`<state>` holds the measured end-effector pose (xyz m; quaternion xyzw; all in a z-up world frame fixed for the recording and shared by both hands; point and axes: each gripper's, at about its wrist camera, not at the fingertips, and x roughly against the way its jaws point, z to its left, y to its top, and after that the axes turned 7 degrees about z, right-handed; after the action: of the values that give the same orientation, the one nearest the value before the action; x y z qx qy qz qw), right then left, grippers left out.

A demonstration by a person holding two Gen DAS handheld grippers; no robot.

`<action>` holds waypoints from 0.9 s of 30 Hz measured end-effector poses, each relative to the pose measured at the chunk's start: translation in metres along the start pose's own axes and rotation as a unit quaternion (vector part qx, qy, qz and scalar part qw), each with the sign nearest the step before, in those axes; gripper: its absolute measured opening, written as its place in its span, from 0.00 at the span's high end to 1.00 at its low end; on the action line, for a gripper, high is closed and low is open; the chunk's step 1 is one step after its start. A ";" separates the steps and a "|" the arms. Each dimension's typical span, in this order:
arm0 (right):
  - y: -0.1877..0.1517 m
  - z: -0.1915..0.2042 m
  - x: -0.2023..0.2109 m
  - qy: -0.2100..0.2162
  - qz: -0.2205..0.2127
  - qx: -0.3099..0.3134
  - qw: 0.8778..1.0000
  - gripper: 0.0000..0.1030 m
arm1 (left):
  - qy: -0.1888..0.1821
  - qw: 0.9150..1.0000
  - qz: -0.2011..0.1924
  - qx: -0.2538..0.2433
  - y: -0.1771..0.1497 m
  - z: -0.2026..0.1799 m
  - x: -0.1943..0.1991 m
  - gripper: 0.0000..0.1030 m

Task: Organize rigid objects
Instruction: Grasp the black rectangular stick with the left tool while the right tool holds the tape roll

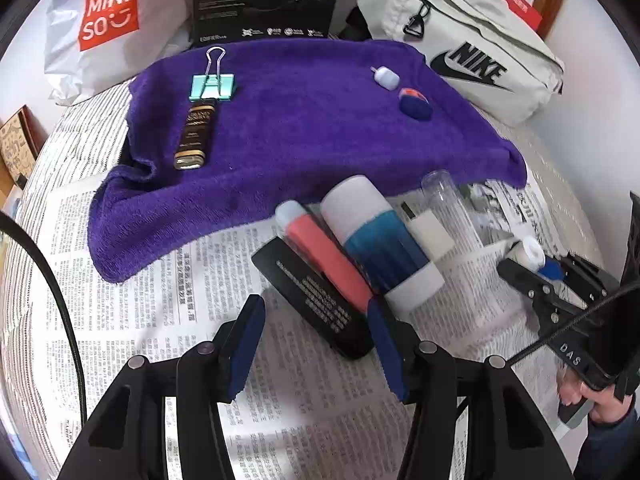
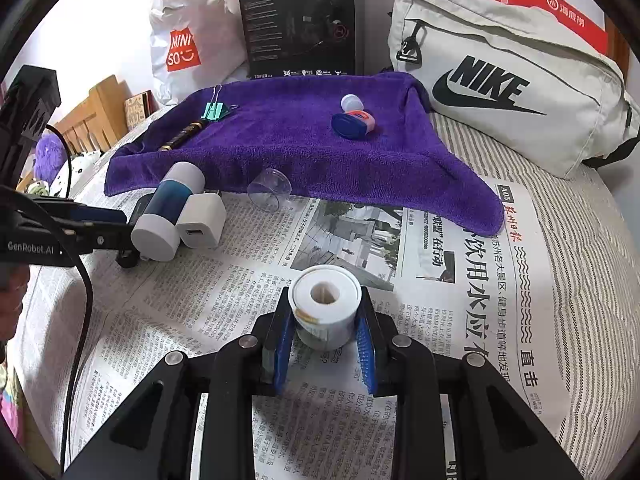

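Note:
My right gripper (image 2: pixel 325 332) is shut on a small white bottle (image 2: pixel 325 304), held above the newspaper; it also shows in the left wrist view (image 1: pixel 528 254). My left gripper (image 1: pixel 316 340) is open, its jaws either side of a black flat case (image 1: pixel 316 304) on the newspaper. Beside the case lie a red tube (image 1: pixel 328 256), a blue-and-white bottle (image 1: pixel 380 240), a white charger (image 1: pixel 430 234) and a clear cup (image 1: pixel 448 200). On the purple towel (image 1: pixel 300 120) lie a green binder clip (image 1: pixel 212 84), a brown lighter (image 1: pixel 194 136), a small white cap (image 1: pixel 386 77) and a blue-capped item (image 1: pixel 416 105).
A white Nike bag (image 2: pixel 512 80) lies at the back right. A Miniso bag (image 1: pixel 108 20) and a black box (image 1: pixel 266 0) stand behind the towel. A newspaper (image 2: pixel 440 280) covers the striped bedding. A cable (image 1: pixel 60 300) runs at the left.

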<state>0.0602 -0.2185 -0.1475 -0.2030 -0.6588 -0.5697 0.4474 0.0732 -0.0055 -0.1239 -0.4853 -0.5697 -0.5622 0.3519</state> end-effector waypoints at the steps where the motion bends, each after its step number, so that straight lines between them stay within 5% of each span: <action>1: 0.000 0.000 0.000 0.000 0.000 0.000 1.000 0.72 | 0.002 1.000 0.000 -0.005 -0.001 -0.001 0.000 0.49; 18: 0.000 0.001 0.000 -0.005 0.001 0.004 1.000 0.71 | 0.069 0.997 -0.006 -0.023 -0.007 0.005 -0.006 0.50; 23: 0.000 0.000 0.000 -0.001 0.000 0.002 1.000 0.71 | 0.059 0.998 -0.018 -0.032 -0.013 0.012 -0.002 0.77; 27: 0.001 -0.001 0.000 0.001 0.000 0.002 1.000 0.71 | 0.044 0.999 -0.021 -0.016 -0.020 0.026 0.003 0.79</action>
<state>0.0610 -0.2188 -0.1476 -0.2018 -0.6595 -0.5684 0.4486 0.0577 0.0230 -0.1305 -0.4538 -0.5547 -0.5990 0.3571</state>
